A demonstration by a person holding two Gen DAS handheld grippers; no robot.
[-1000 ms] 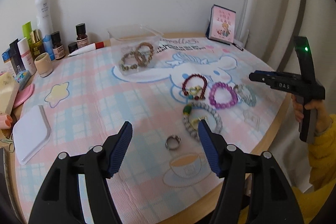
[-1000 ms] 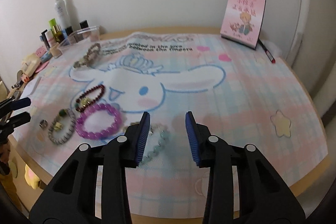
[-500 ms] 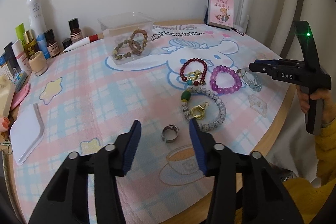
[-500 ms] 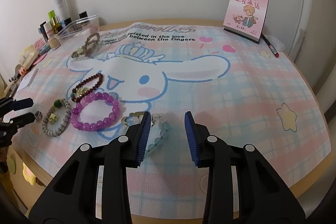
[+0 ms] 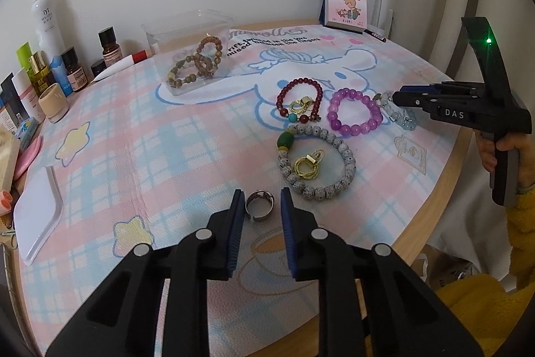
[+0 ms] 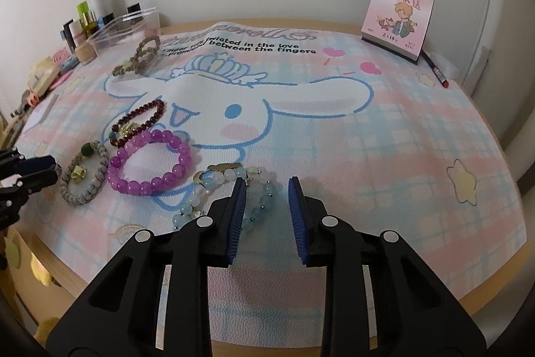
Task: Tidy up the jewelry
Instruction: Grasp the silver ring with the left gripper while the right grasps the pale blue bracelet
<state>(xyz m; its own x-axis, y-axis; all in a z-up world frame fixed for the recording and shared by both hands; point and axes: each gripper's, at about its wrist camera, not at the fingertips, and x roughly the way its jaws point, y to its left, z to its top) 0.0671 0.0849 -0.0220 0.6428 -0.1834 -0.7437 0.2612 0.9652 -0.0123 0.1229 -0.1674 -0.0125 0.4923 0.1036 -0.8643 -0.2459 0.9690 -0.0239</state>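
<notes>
A silver ring (image 5: 259,205) lies on the cartoon mat (image 5: 167,136), and my left gripper (image 5: 260,194) straddles it with jaws closing; a small gap shows beside the right pad. My right gripper (image 6: 267,181) hovers over a pale blue bead bracelet (image 6: 214,179), jaws closing, with some beads between them but not pressed. A purple bracelet (image 5: 354,131), a dark red one (image 5: 301,82) and a grey speckled one (image 5: 347,163) lie between the two grippers. Brown bead bracelets (image 5: 197,62) sit in a clear box (image 5: 187,22) at the back.
Cosmetic bottles (image 5: 50,22) crowd the back left. A white tray (image 5: 36,216) lies at the left edge. A pink calendar (image 6: 399,9) stands at the back right with a red pencil (image 6: 438,74) beside it. A hand in a yellow sleeve (image 5: 521,213) holds the right gripper past the table's round edge.
The left jaws have narrowed a lot and come down around the silver ring. The right jaws have narrowed slightly and moved nearer the pale blue bracelet.
</notes>
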